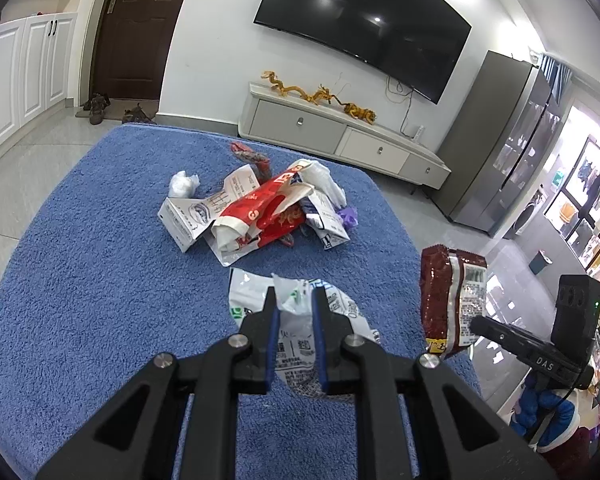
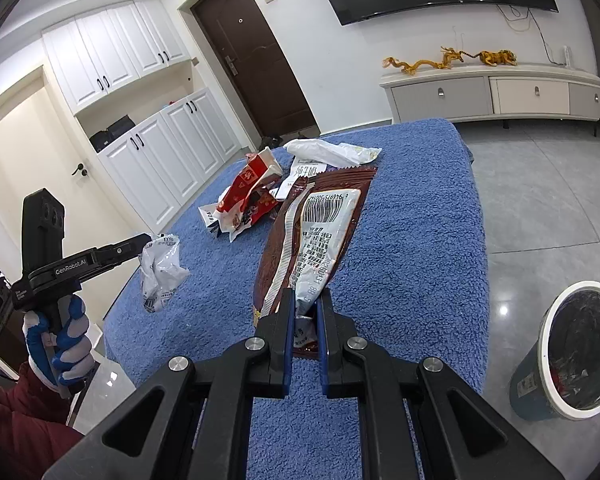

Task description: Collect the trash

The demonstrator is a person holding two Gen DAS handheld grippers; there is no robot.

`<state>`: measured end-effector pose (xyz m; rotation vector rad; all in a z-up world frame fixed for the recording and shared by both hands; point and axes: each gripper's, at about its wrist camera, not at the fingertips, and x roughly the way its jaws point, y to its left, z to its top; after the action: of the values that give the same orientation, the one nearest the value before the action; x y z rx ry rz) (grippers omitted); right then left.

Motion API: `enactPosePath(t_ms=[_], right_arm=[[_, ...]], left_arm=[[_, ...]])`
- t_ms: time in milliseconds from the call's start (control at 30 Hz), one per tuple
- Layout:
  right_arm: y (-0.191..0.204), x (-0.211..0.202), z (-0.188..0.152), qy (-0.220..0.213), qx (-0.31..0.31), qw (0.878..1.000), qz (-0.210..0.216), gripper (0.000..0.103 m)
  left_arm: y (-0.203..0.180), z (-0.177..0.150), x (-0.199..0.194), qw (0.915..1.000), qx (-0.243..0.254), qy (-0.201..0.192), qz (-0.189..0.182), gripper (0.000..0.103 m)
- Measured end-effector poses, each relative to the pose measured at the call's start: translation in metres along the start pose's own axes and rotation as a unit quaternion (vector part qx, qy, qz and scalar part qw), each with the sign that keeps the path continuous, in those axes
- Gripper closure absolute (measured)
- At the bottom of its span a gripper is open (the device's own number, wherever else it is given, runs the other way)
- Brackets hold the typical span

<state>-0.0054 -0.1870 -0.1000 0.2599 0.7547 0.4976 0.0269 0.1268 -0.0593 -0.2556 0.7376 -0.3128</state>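
Both grippers lift litter off a blue shag-covered table (image 2: 420, 220). The right gripper (image 2: 306, 304) pinches the bottom edge of a dark red foil snack wrapper (image 2: 320, 220) with a white barcode panel, which hangs clear of the pile. The left gripper (image 1: 294, 300) has its blue pads closed on a crumpled white plastic bag (image 1: 296, 320) printed with green and black text; in the right wrist view the bag dangles off the table's edge at 9 o'clock. More trash, a heap of red-and-white cartons and wrappers (image 1: 260, 212), waits at 12 o'clock. A white-rimmed blue waste bin (image 2: 572, 344) stands on the grey tile floor at 4 o'clock of the right gripper. Likely best: swing the wrapper over the rim, keeping the pinch until it is well inside, since the light foil could drift.
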Motion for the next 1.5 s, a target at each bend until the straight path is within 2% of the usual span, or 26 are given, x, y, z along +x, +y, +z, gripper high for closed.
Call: enactPosePath(t_ms=[567, 1500], right_arm=[[-0.005, -0.001, -0.001, -0.002, 0.005, 1.000, -0.006, 0.093], [-0.057, -0.062, -0.016, -0.063, 0.065, 0.994, -0.066, 0.093]], left_arm=[[-0.001, 0.001, 0.002, 1.0000, 0.002, 0.005, 0.000, 0.089], [-0.058, 0.017, 0.024, 0.9969, 0.065, 0.021, -0.038, 0.089]])
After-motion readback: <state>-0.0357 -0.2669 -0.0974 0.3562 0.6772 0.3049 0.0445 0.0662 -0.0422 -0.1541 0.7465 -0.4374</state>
